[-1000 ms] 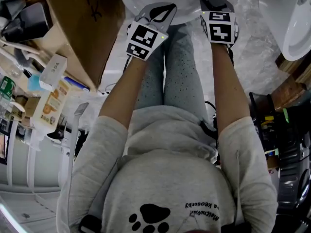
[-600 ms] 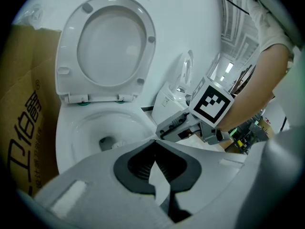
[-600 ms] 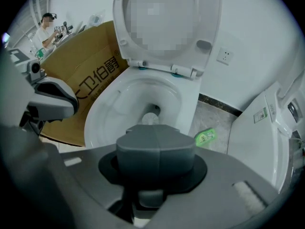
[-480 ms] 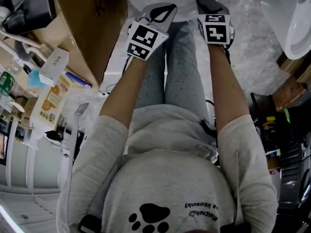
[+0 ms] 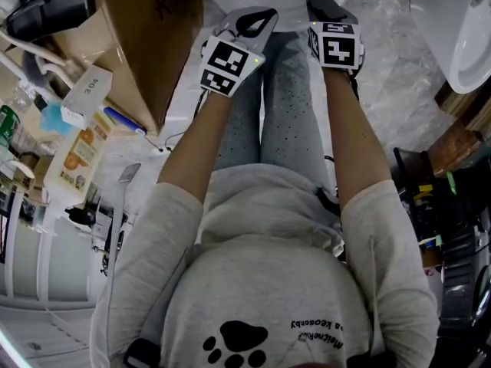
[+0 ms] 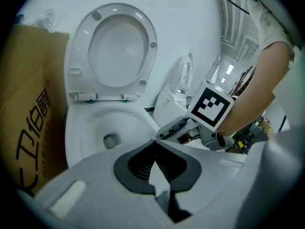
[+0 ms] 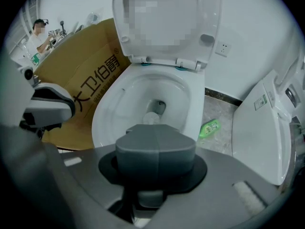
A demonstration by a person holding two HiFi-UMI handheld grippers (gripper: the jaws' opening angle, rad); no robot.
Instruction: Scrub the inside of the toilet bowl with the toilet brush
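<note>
Toilet bowl (image 7: 138,101) stands open just ahead of both grippers, its seat and lid (image 6: 114,51) tilted up against the wall, with a cardboard box (image 7: 81,85) close against its one side and a green bottle (image 7: 209,128) lying on the floor at the other. In the head view only the bowl's white rim (image 5: 295,10) shows at the top edge, above the person's knees. The left gripper (image 6: 155,144) is clenched on nothing, its ribbed pads meeting at the tips, and it hangs over the near rim. The right gripper (image 7: 155,142) is likewise pressed shut with nothing seen between its jaws, and it points down at the drain, where a pale rounded thing (image 7: 151,119) sits that is too small to identify. Compared with a second ago, the right gripper (image 5: 326,4) has edged slightly toward the left gripper (image 5: 257,20), which has barely shifted, while the cardboard box (image 5: 146,44) and the clutter beside it have slid rightward in the head view.
</note>
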